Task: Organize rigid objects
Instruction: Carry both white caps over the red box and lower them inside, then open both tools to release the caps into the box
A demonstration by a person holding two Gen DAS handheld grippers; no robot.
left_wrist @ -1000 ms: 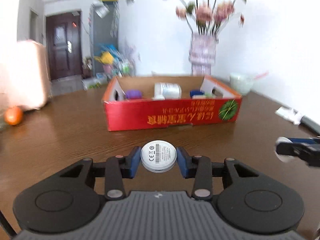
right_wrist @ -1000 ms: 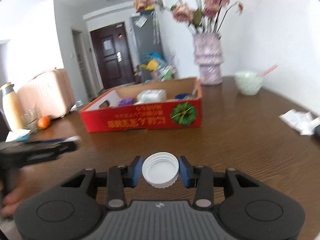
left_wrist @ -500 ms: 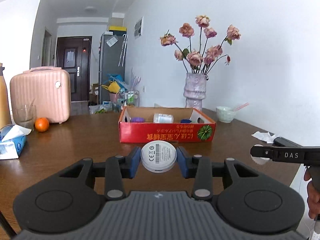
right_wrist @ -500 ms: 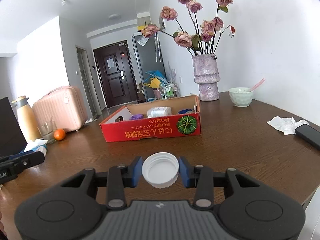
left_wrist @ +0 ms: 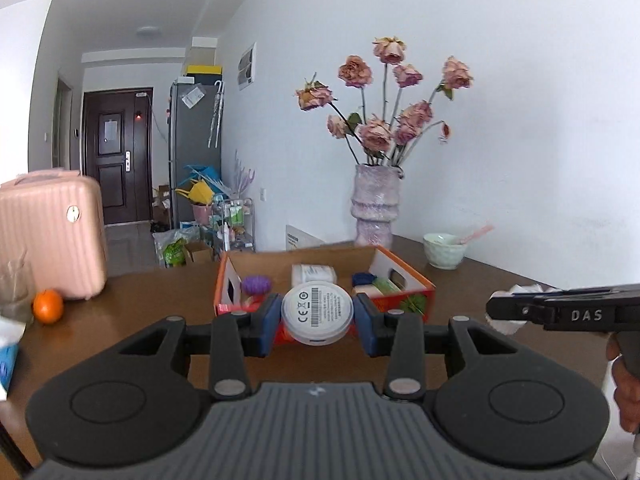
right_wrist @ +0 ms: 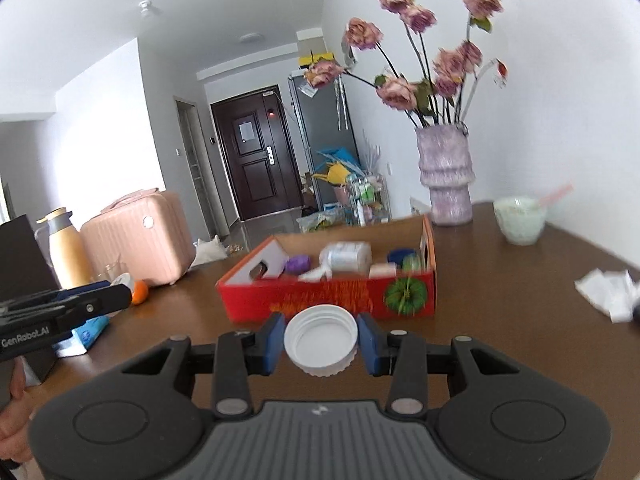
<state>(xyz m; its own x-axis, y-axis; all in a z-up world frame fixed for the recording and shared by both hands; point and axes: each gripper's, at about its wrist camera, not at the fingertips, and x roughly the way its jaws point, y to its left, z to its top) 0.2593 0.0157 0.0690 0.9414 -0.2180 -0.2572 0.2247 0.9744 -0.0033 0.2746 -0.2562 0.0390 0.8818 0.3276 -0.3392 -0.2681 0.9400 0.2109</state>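
My left gripper (left_wrist: 317, 319) is shut on a round white disc (left_wrist: 317, 312) with a barcode label, held in the air in front of the red cardboard box (left_wrist: 416, 285). My right gripper (right_wrist: 321, 340) is shut on a white screw cap (right_wrist: 321, 339), open side toward the camera, held above the table before the same red box (right_wrist: 320, 300). The box holds a purple ball (right_wrist: 298, 264), a white bottle (right_wrist: 346, 256), a blue item and other small things. The right gripper also shows at the right of the left wrist view (left_wrist: 560, 312).
A brown wooden table (right_wrist: 500, 320) carries a purple vase of dried roses (right_wrist: 445, 176), a pale green bowl (right_wrist: 519, 220), crumpled tissue (right_wrist: 608, 290), an orange (left_wrist: 48, 306), a pink case (left_wrist: 48, 236), a yellow flask (right_wrist: 68, 252) and a tissue pack (right_wrist: 86, 330).
Both grippers have risen and tilted up while still holding their items. The box now sits lower in both views, and I look down into it.
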